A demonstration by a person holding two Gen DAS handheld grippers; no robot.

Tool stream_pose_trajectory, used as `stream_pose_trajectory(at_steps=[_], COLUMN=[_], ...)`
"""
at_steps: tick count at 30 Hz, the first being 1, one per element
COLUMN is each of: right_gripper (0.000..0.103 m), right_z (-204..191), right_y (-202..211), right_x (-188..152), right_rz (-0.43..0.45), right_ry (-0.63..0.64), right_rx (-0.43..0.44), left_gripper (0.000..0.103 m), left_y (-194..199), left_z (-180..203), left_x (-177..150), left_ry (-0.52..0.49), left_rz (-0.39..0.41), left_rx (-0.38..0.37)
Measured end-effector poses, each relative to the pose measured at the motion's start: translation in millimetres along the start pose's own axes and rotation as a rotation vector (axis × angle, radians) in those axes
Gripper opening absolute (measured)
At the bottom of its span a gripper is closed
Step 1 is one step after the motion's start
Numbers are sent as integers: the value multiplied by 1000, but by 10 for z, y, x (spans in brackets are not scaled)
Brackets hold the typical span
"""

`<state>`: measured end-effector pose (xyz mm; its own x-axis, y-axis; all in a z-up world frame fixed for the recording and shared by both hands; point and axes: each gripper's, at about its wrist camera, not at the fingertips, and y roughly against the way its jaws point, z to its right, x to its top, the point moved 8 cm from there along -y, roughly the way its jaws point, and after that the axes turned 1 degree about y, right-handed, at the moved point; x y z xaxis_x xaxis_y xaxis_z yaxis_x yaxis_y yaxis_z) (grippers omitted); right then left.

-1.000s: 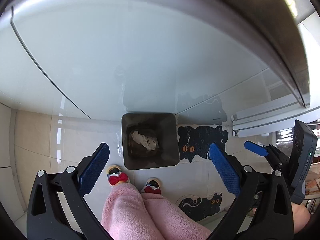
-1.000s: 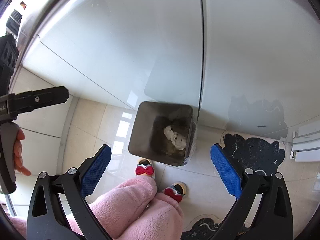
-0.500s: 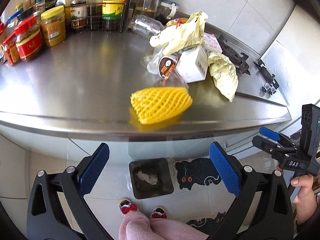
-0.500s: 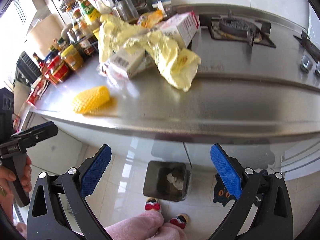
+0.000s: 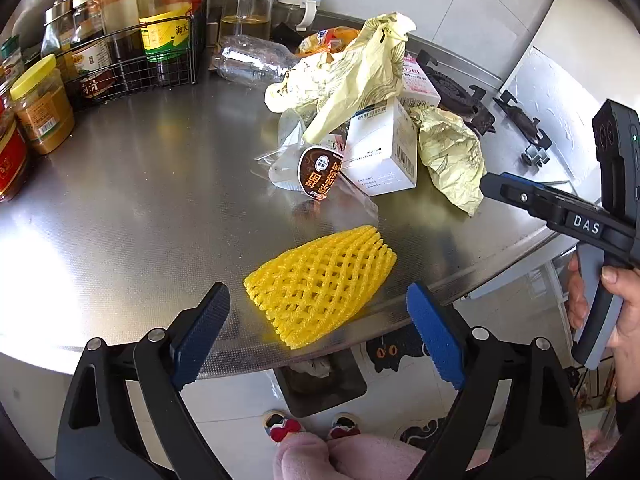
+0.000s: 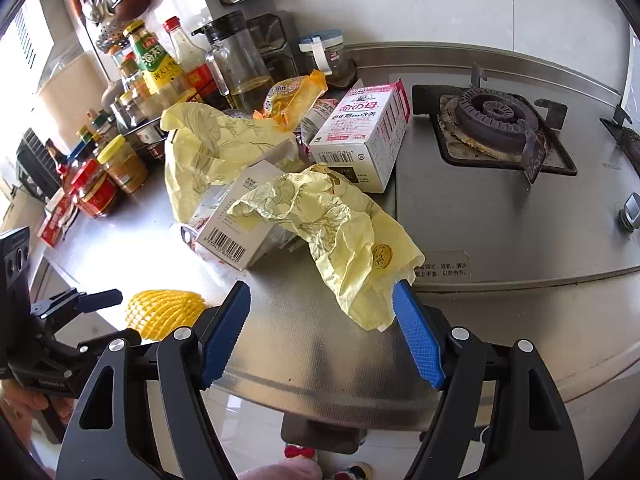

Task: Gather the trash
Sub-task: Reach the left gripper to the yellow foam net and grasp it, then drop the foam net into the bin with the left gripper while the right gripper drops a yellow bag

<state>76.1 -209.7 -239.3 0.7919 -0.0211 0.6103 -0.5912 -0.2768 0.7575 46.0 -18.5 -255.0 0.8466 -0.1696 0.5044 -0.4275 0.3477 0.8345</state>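
Note:
A yellow foam fruit net lies near the front edge of the steel counter. My left gripper hovers over it with its jaws closing. The net sits between the pads, untouched. Behind it is a trash pile: crumpled yellow paper, white boxes, a clear bottle and a brown-labelled wrapper. My right gripper is also closing, with the paper's lower end just inside its right pad, not gripped. A dark bin stands on the floor below the counter edge.
Sauce bottles in a wire rack and jars line the counter's left back. A gas burner sits to the right. A person's pink-clad legs, slippers and cat-shaped mats are on the floor.
Both grippers rose from looking down at the bin to above the counter, now close over the net and yellow paper. Both pairs of jaws have narrowed a little.

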Motion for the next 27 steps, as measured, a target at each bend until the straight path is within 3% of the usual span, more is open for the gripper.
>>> stream_pose_trajectory(at_steps=[4, 7, 11, 16, 18, 20, 27], right_gripper=[65, 59, 49, 21, 16, 16, 16], right_z=[40, 69, 159, 183, 177, 171, 153], right_y=[-140, -224, -313, -389, -388, -364, -149], right_x=[35, 67, 59, 56, 55, 56, 43], right_rz=[-13, -22, -40, -55, -57, -49, -9], right_ry=[-3, 1, 3, 24, 27, 32, 22], right_rx=[-15, -37, -68, -87, -92, -102, -89], left_gripper=[81, 71, 64, 43, 24, 6, 3], left_y=[-129, -213, -251, -218, -196, -189, -110], left_z=[29, 37, -5, -54, -58, -59, 25], left_x=[-26, -21, 12, 64, 91, 99, 104], left_ry=[-72, -87, -80, -71, -71, -73, -75], left_rz=[-22, -35, -31, -12, -3, -4, 23], left_rx=[8, -5, -14, -18, -19, -18, -1])
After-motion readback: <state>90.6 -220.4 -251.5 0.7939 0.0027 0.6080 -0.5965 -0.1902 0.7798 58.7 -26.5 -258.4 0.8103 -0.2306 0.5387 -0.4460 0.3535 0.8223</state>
